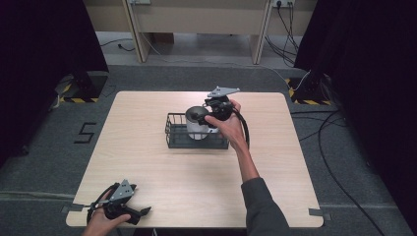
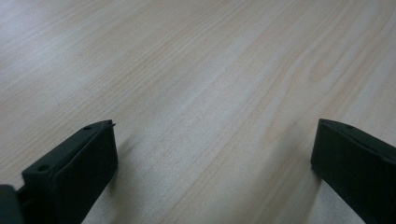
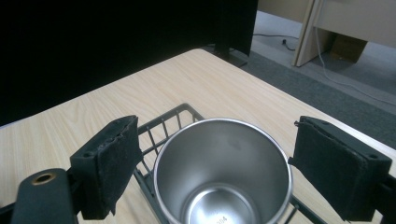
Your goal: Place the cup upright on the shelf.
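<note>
My right gripper (image 3: 215,172) stands released, its rough black pads flanking, not touching, the round polished steel cup (image 3: 223,172) directly below. The cup sits upright inside a black wire basket (image 3: 170,119). My left gripper (image 2: 212,163) is spread over bare woodgrain.

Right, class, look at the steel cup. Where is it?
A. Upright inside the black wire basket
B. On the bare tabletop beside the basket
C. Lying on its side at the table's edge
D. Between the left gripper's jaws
A: the steel cup stands upright, open mouth up, inside the black wire basket, whose wires show beside its rim in the right gripper view.
</note>
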{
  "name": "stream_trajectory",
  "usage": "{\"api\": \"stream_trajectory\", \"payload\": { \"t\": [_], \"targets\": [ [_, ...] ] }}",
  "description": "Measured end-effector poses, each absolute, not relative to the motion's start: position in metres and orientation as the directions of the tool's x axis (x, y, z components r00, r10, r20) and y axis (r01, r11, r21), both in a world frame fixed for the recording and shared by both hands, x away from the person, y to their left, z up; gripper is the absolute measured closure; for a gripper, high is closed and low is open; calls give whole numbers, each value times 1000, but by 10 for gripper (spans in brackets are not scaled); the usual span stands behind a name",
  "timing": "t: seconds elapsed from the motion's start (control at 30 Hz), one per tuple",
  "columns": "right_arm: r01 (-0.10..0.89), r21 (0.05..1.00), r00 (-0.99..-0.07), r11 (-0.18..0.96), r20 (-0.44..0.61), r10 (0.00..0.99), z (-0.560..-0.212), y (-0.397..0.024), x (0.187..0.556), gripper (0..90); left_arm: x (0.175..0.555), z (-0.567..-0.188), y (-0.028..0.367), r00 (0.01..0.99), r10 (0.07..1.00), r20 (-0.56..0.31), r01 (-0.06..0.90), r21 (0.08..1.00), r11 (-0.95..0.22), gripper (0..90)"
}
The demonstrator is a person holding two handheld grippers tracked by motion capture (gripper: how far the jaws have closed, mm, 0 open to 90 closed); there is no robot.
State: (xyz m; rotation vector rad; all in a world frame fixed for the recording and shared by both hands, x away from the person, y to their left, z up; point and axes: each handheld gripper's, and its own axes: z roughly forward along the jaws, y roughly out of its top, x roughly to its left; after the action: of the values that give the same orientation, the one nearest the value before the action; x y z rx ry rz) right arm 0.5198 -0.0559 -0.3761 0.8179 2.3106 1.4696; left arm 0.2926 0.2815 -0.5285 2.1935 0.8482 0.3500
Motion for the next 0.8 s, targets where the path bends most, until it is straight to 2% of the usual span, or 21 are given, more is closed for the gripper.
{"api": "stream_trajectory", "payload": {
  "t": [0.8],
  "targets": [
    [286,922,-779,260,65,624,-380,-99,469,154,292,-528,282,740,673,-13,468,729,-500,0]
  ]
}}
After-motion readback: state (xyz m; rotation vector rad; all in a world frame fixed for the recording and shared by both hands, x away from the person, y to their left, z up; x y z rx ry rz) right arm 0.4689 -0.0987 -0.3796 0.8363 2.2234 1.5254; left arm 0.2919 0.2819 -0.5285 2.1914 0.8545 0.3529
